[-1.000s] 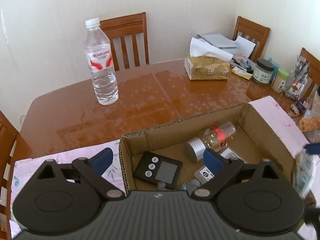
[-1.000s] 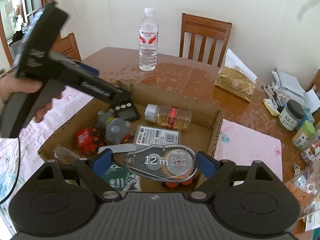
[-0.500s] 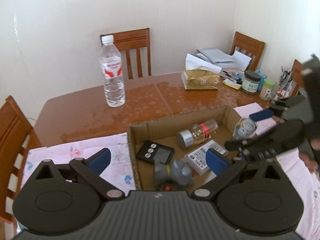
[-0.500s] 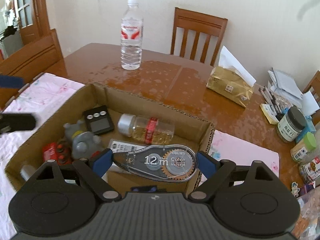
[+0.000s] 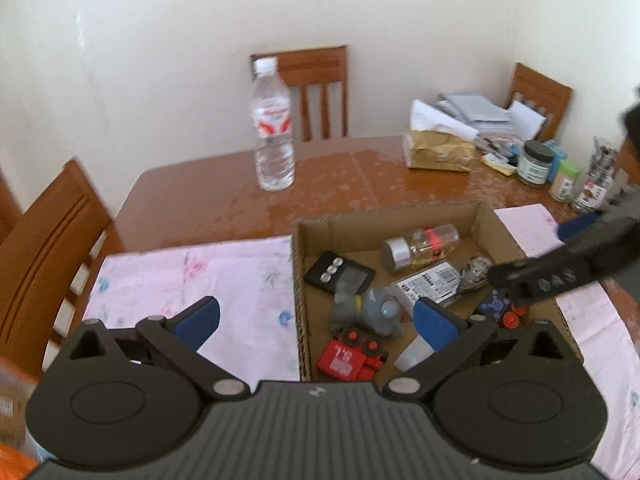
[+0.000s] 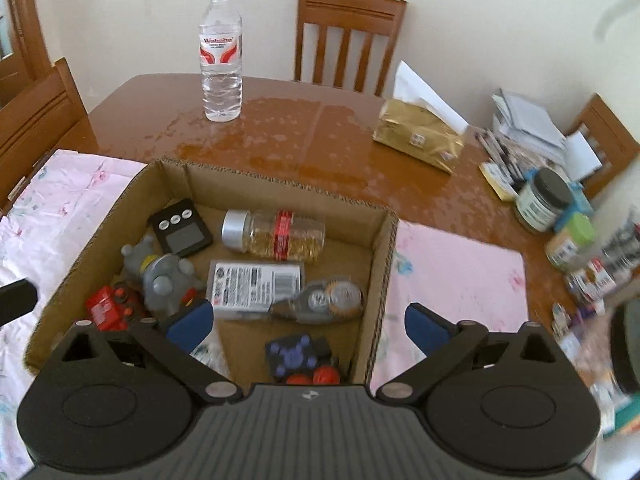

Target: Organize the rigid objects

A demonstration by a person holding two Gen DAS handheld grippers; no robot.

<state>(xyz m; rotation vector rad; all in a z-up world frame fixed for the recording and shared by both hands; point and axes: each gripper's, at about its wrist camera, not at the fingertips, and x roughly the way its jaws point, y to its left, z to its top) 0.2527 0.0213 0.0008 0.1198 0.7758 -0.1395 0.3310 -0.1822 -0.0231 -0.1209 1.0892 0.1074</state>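
An open cardboard box (image 6: pixel 384 240) sits on the table. The clear correction-tape dispenser (image 6: pixel 324 298) now lies inside it, beside a white labelled pack (image 6: pixel 256 282), a capped bottle of yellow beads (image 6: pixel 276 236), a black scale (image 6: pixel 180 232), a grey toy (image 6: pixel 164 276), a red toy (image 6: pixel 108 308) and a dark block with blue dots (image 6: pixel 296 356). My right gripper (image 6: pixel 306 322) is open and empty above the box's near right corner; it shows in the left wrist view (image 5: pixel 560 272). My left gripper (image 5: pixel 316 320) is open and empty, over the box's left wall (image 5: pixel 298 288).
A water bottle (image 6: pixel 221 56) stands on the wooden table (image 6: pixel 320 132) behind the box. A gold tissue pack (image 6: pixel 420 136), papers, pens and jars (image 6: pixel 544 200) crowd the right side. Pink floral cloth (image 5: pixel 192 280) lies under and around the box. Wooden chairs (image 6: pixel 348 40) surround the table.
My right gripper opened and let go of the correction-tape dispenser, which now lies in the box. My left gripper drew back and to the left, away from the box.
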